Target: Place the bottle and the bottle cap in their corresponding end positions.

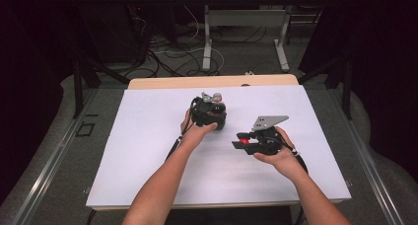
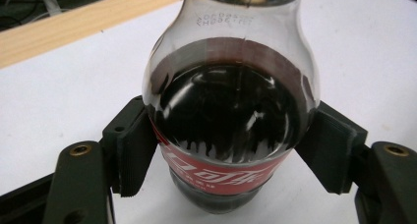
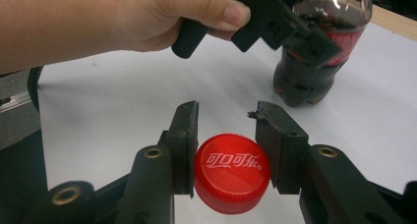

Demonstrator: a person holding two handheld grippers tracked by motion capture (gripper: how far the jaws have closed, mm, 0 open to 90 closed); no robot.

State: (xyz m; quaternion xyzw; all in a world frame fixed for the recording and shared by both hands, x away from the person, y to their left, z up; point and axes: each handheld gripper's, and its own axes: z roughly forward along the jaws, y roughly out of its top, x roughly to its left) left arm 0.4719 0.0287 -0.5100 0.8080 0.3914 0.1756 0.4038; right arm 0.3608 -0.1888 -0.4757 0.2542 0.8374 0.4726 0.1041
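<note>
Two tongs share the work: the left tongs [image 2: 231,155] clamp the cola bottle [image 2: 231,116] upright on the worktop [image 1: 148,151], while the right tongs [image 3: 227,150] pinch its red cap [image 3: 232,177] aside.

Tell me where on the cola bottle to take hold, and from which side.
Grip the cola bottle at its labelled waist, coming in level from the side: it stands upright and narrows there below the bulging shoulder. The left hand-held gripper is already shut on it there.
</note>
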